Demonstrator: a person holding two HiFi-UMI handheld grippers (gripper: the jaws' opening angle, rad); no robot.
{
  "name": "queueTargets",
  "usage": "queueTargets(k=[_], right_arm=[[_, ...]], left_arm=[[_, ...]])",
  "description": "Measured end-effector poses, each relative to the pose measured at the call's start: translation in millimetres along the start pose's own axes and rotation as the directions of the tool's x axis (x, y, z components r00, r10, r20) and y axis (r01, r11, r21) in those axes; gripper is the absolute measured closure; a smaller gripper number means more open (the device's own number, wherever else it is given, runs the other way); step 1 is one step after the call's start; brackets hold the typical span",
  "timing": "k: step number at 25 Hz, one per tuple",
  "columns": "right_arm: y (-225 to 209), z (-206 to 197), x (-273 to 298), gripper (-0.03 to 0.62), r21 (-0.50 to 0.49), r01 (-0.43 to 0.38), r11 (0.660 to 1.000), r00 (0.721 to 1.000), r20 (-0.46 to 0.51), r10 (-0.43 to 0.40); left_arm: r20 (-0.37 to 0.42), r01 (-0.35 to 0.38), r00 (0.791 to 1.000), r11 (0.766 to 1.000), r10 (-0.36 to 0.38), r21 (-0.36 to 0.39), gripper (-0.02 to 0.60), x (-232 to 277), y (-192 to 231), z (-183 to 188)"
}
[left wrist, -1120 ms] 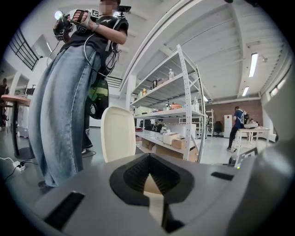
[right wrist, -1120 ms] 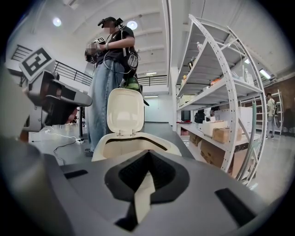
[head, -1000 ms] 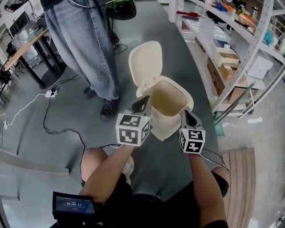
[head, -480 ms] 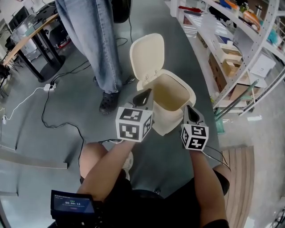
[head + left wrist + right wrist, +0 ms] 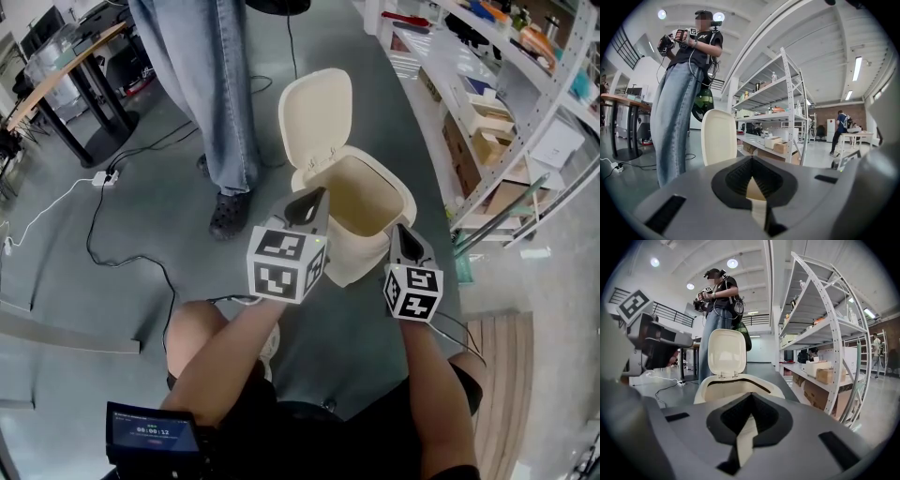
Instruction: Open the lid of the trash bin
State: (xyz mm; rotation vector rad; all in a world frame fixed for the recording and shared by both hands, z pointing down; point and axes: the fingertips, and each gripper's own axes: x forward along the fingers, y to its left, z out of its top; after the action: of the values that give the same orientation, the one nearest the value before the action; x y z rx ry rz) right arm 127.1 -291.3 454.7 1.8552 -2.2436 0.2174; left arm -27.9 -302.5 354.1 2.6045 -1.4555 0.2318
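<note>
trash bin point(image 5: 361, 225) on floor, lid point(image 5: 317, 117) upright, open | left gripper point(image 5: 307, 198), right gripper point(image 5: 399, 232): fingers closed, empty, near rim | risk: tipping bin or dropping lid shut by nudging rim

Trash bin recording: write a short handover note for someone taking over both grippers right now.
Left gripper: shut, empty, by the bin's near left rim.
Right gripper: shut, empty, by its near right corner.
Trash bin: on the floor beside the shelving; its lid stands up, swung back on its hinge.
Done: lid is open.
Left: apparently nothing; probably just draw both grippers back.
</note>
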Motion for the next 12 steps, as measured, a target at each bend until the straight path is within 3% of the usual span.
queueTargets(k=[12], right_arm=[[-2.2,30.2,-9.6,0.588,-0.009,-0.025,1.000,0.999,0.031,0.025]], left_arm=[[0.006,-0.005,1.000,0.999,0.005,-0.041,0.581,-1.7,2.0,4.0]])
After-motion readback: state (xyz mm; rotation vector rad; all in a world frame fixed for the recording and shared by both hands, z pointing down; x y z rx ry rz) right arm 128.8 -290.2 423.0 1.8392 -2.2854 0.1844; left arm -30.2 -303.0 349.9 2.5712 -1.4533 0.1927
